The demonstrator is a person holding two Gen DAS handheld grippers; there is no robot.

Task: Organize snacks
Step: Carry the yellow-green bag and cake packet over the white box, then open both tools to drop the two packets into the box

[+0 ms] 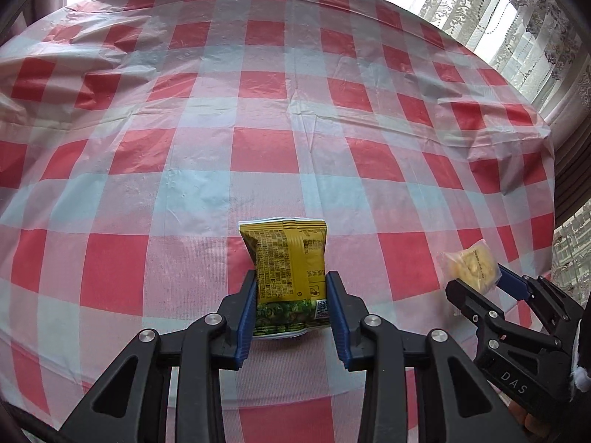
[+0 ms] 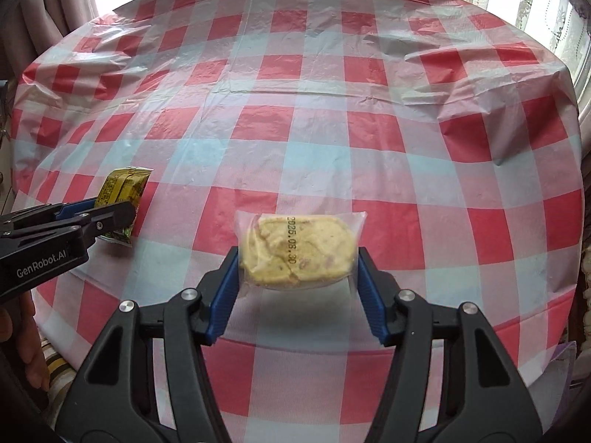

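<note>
A yellow-and-green snack packet [image 1: 284, 247] stands upright between the blue pads of my left gripper [image 1: 291, 280], which is shut on its lower half. A clear packet with a pale yellow pastry [image 2: 295, 236] and a printed date sits crosswise in my right gripper [image 2: 297, 258], shut on its two ends. Both packets hang just over the red-and-white checked tablecloth [image 1: 258, 147]. The left wrist view has the right gripper [image 1: 480, 280] with the pastry packet [image 1: 469, 262] at the right. The right wrist view has the left gripper [image 2: 110, 208] with the yellow packet [image 2: 125, 184] at the left.
The checked cloth [image 2: 332, 129] lies wrinkled at the far left and far right and drapes over the table's edges. Lace curtains and a window [image 1: 517, 29] stand beyond the right edge. A person's hand [image 2: 33, 361] shows at the lower left of the right wrist view.
</note>
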